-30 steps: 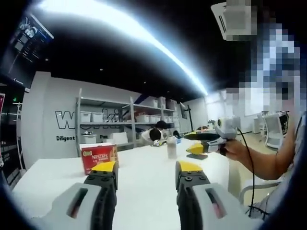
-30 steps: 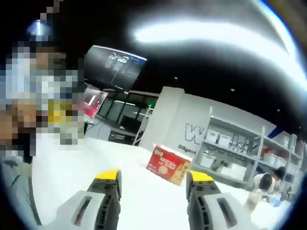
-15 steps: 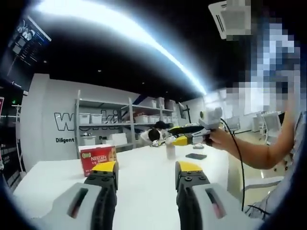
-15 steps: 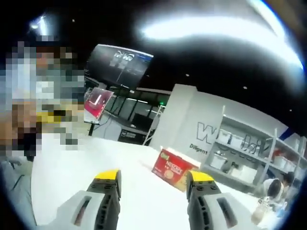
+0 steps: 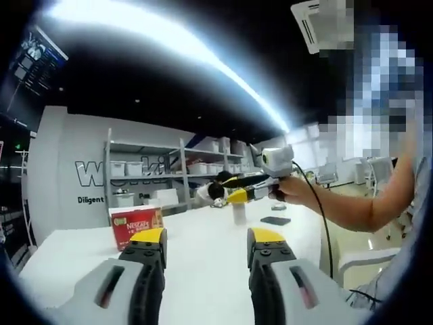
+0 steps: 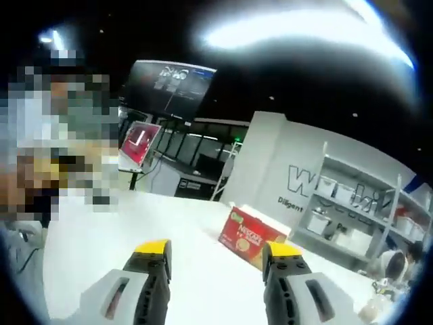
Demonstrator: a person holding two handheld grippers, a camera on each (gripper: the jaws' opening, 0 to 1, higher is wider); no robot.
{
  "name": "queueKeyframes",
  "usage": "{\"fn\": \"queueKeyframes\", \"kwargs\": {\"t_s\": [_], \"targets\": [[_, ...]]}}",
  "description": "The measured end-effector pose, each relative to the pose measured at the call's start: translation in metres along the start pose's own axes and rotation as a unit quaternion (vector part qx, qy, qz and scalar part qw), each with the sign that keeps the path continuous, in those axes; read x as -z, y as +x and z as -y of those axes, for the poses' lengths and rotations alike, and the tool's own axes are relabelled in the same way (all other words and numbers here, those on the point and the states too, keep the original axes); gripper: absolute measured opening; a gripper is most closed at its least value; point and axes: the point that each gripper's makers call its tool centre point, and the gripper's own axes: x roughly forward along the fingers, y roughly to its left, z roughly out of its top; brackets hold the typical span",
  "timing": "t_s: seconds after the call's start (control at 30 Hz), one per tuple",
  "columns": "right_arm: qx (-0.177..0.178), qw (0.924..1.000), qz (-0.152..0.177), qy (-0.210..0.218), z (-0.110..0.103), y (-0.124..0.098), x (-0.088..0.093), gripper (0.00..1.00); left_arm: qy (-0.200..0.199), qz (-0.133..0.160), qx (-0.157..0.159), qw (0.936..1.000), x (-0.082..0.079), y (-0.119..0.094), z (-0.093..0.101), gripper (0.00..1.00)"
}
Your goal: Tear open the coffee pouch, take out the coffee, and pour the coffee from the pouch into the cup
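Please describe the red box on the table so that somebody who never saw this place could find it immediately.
Start from the long white table that runs toward the metal shelving by the grey wall. The red box stands upright near the far left end of the table, in front of those shelves. It is the one red carton with printed Nescafe lettering, unlike the pale cup further right.

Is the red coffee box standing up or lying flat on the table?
Standing up. The red coffee box sits upright on the white table, its printed front facing out and its top edge up.
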Motion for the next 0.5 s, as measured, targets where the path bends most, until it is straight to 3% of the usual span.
{"fn": "queueKeyframes", "kwargs": {"t_s": [0.5], "targets": [[-0.007, 1.0000, -0.002, -0.003, 0.005, 0.012, -0.004, 0.53, 0.000, 0.003, -0.006, 1.0000, 0.000, -0.004, -0.006, 0.49]]}}
